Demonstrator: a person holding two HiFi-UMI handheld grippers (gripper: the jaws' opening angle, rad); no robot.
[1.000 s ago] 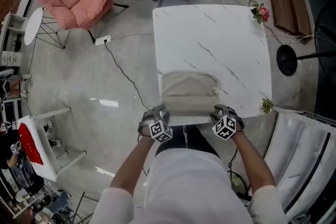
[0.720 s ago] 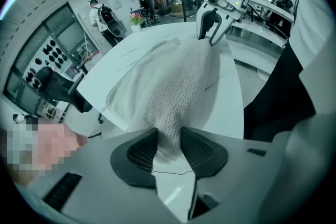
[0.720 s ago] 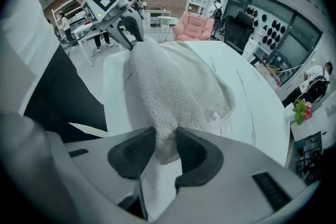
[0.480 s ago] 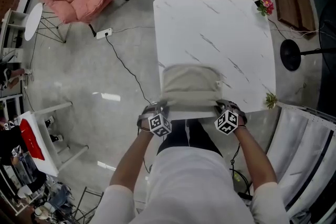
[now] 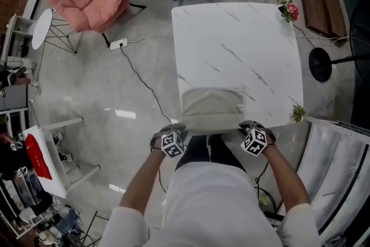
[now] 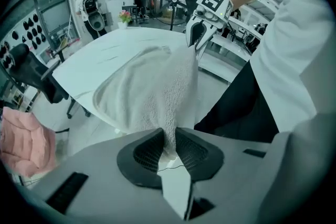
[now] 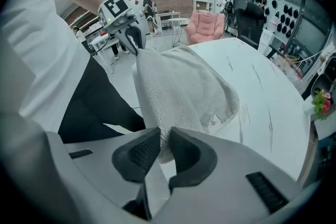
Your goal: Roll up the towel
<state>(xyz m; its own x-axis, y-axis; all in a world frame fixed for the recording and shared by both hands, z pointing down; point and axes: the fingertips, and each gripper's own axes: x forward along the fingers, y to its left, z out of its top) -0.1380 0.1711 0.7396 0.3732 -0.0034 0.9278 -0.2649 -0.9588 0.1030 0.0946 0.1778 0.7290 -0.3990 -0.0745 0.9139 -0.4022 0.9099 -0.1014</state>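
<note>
Your left gripper (image 5: pixel 175 128) and right gripper (image 5: pixel 248 125), jaws just closed, each pinch a near corner of the towel (image 5: pixel 211 106), which lies bunched at the table's (image 5: pixel 243 37) near edge.

The towel (image 5: pixel 211 107) lies on the table (image 5: pixel 243 43) at its near edge, overhanging it. Flowers (image 5: pixel 288 11) stand at the far right corner, and a small plant (image 5: pixel 298 113) by the near right corner.

Just a white short-sleeved T-shirt (image 5: pixel 202 205), black trousers (image 5: pixel 193 153), and the grey plastic left gripper (image 6: pixel 169 145) and right gripper (image 7: pixel 160 152) both have black ribbed pads (image 6: pixel 147 153) plus black-and-white marker cubes (image 5: pixel 173 143).
</note>
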